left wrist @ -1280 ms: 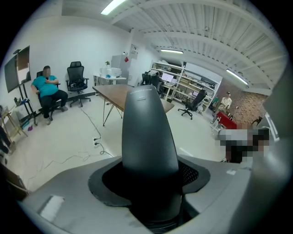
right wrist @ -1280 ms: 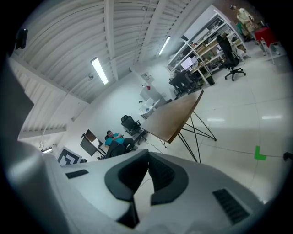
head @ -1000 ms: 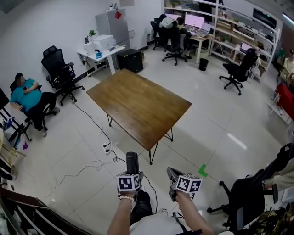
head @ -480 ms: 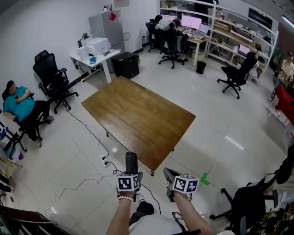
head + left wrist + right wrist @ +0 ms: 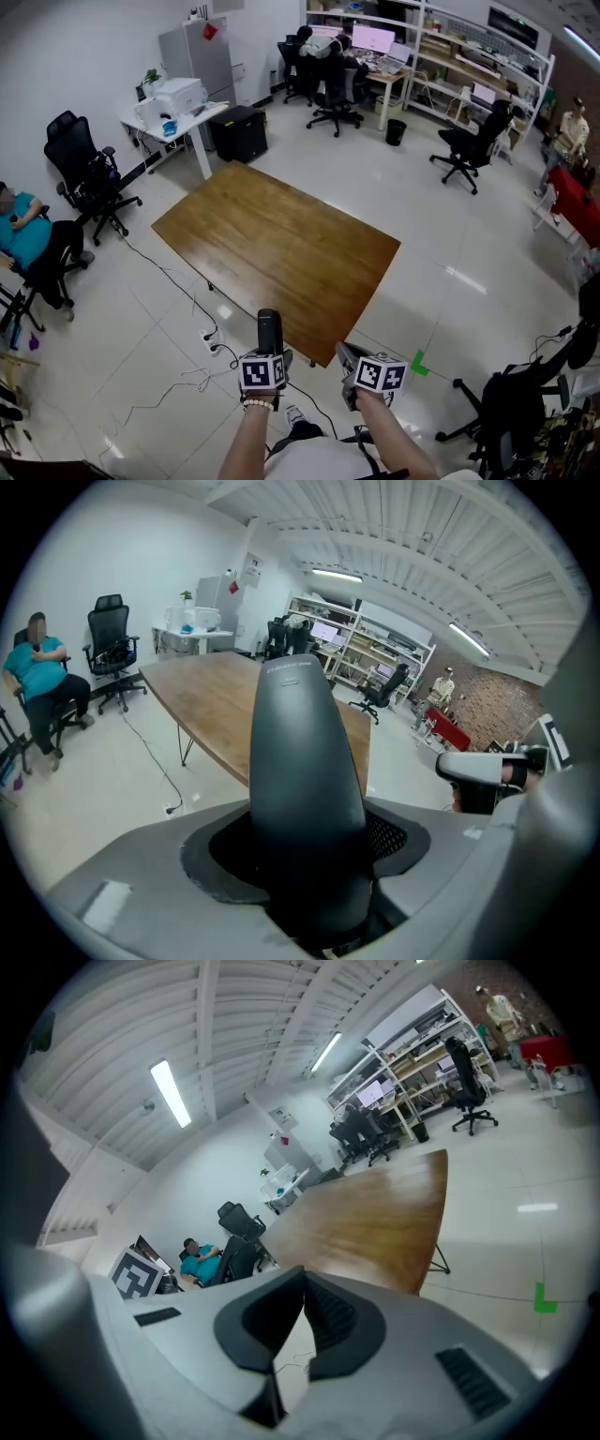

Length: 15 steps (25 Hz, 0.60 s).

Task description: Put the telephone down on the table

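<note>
A black telephone handset [image 5: 270,330] stands upright between the jaws of my left gripper [image 5: 270,355], which is shut on its lower end. In the left gripper view the telephone [image 5: 302,752] fills the middle and hides part of the table. The brown wooden table [image 5: 281,234] on thin metal legs stands bare just beyond both grippers. My right gripper [image 5: 345,358] is beside the left one, short of the table's near corner. In the right gripper view, the right gripper [image 5: 302,1283] has its jaw tips together and nothing between them.
Cables and a power strip [image 5: 215,343] lie on the floor left of the table's near corner. A person in teal [image 5: 19,234] sits at far left by black office chairs [image 5: 82,173]. A white desk [image 5: 173,112] and shelving [image 5: 469,56] stand beyond. A green floor mark [image 5: 417,363] lies right.
Both grippers have moved forward toward the table, which now sits nearer and lower in the head view. The telephone stays held in the left gripper.
</note>
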Available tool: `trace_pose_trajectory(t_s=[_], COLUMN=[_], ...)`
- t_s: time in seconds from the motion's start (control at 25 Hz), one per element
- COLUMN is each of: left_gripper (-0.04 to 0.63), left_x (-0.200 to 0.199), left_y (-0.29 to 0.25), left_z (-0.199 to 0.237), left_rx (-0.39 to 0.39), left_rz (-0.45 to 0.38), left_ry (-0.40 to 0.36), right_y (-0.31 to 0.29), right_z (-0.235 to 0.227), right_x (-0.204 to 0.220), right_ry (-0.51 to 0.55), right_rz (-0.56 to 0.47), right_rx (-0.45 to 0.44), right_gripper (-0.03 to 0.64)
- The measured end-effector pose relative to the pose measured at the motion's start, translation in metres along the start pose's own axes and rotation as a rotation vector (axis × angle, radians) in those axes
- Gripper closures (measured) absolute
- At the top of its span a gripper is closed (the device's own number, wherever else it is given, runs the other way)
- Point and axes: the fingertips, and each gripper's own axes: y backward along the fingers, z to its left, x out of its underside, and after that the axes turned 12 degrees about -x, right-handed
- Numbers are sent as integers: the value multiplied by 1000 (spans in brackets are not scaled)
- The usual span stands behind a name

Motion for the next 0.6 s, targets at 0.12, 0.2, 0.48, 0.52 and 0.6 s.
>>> trace_pose_trajectory(t_s=[0.12,0.2,0.48,0.52,0.6], left_gripper=[298,298,298,298,298], left_x=[-7,-13,-35,-39,-46], left_y=[-10,-16,-36,-40,-48], left_z=[1,1,-9,-11,-17], left_rx=[28,39,69,72,76], left_rz=[6,11,25,27,29], left_ry=[-18,-32,-52,-54,-59], right_y=[-3,-5,-10,-11,-12], right_z=[-5,-6,-14,-15,-21], right_x=[-5,-9,-25,-27,-31], right_ry=[-5,2,9,10,13], right_rz=[-16,-24,-33,-32,-27], right_rx=[30,39,60,60,58], right_gripper=[614,614,614,614,614])
